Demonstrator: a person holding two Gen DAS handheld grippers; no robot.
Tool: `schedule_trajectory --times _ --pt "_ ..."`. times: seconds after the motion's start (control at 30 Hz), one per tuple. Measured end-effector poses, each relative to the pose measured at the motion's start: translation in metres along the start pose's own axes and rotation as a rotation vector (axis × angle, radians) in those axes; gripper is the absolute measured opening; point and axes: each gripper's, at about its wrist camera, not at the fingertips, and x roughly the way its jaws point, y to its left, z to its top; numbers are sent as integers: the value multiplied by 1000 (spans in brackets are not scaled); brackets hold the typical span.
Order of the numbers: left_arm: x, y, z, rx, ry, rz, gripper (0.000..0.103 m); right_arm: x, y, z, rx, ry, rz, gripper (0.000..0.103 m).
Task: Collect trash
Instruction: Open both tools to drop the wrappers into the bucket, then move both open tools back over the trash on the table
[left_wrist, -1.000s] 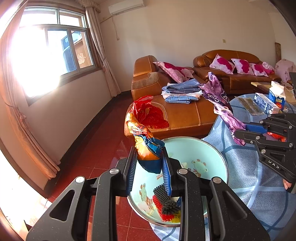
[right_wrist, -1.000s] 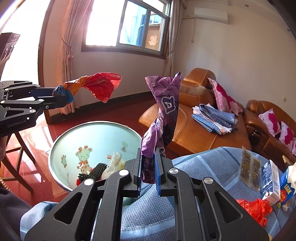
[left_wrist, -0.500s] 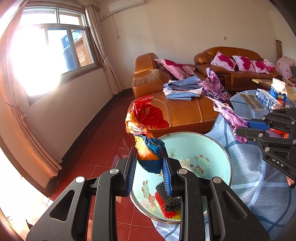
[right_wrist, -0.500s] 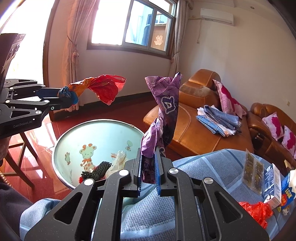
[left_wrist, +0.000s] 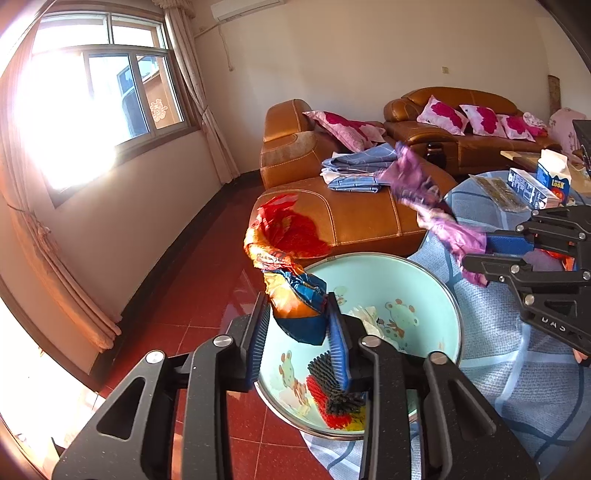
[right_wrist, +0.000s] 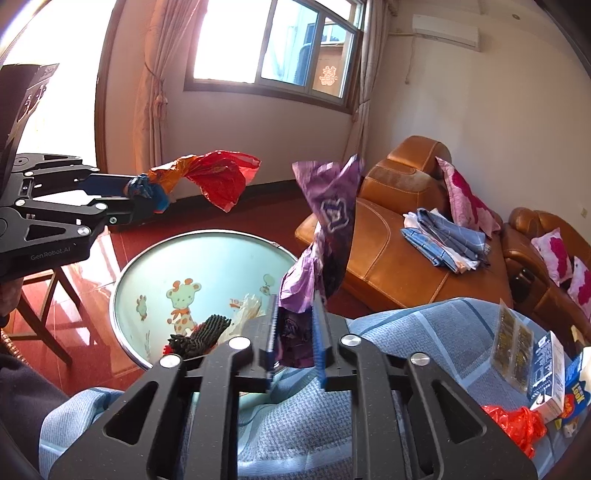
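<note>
A pale green cartoon basin (left_wrist: 424, 266) (right_wrist: 122, 280) sits below both grippers, with a black and red brush (left_wrist: 328, 387) and crumpled clear plastic (right_wrist: 247, 310) inside. My left gripper (left_wrist: 297, 314) (right_wrist: 147, 195) hangs over the basin, its jaws opening. A red, orange and blue wrapper (left_wrist: 295, 291) (right_wrist: 218, 177) stands between them, with a gap at the left pad. My right gripper (right_wrist: 295, 314) (left_wrist: 480, 251) is over the basin's edge, also opening. A purple wrapper (right_wrist: 328, 206) (left_wrist: 417, 184) sits loose between its pads, blurred.
A blue checked cloth (right_wrist: 406, 332) covers the table beside the basin. It holds a snack packet (right_wrist: 513, 343), a carton (left_wrist: 552, 173), a box (right_wrist: 546, 369) and a red bag (right_wrist: 513, 424). A brown leather sofa (left_wrist: 351, 214) with folded clothes (right_wrist: 443, 236) stands behind.
Both grippers' jaws have widened around their wrappers. The purple wrapper has begun to shift and blur. Neither hand has moved from its place over the basin.
</note>
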Motion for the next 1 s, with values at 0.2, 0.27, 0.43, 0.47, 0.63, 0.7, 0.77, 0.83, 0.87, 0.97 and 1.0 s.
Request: schedule_trajectory --times 0.2,0.27,0.43,0.47,0.63,0.7,0.77,0.83,0.87,0.97,1.0 --pt "0 -4 -3 15 4 -19 44 -1 0 0 2 -9 -1 39" --pt "0 -4 -3 16 2 -27 44 -2 -1 -1 2 -11 -3 39" --pt "-1 -3 -4 13 1 -31 45 -3 -2 -2 10 -19 -11 42" --pt "-1 -3 -4 13 0 -31 45 -4 -3 -2 13 -21 -15 43" --pt "-3 -6 -5 11 -6 -41 49 -5 -5 -3 30 -28 -68 52" --pt "-3 -8 -4 10 -5 -49 49 -8 -8 -3 44 -38 -107 53" --pt "-3 -11 -3 8 -6 -61 49 -11 -12 -4 69 -21 -166 53" --pt "-6 -16 -2 7 -12 -88 50 -19 -16 -8 91 -4 -220 53" --pt "-7 -20 -1 9 -19 -103 53 -28 -21 -13 109 3 -256 53" --pt "-9 -44 3 33 -31 -163 54 -62 -44 -31 197 22 -349 53" --pt "-9 -51 4 39 -31 -183 54 -72 -53 -38 226 29 -380 55"
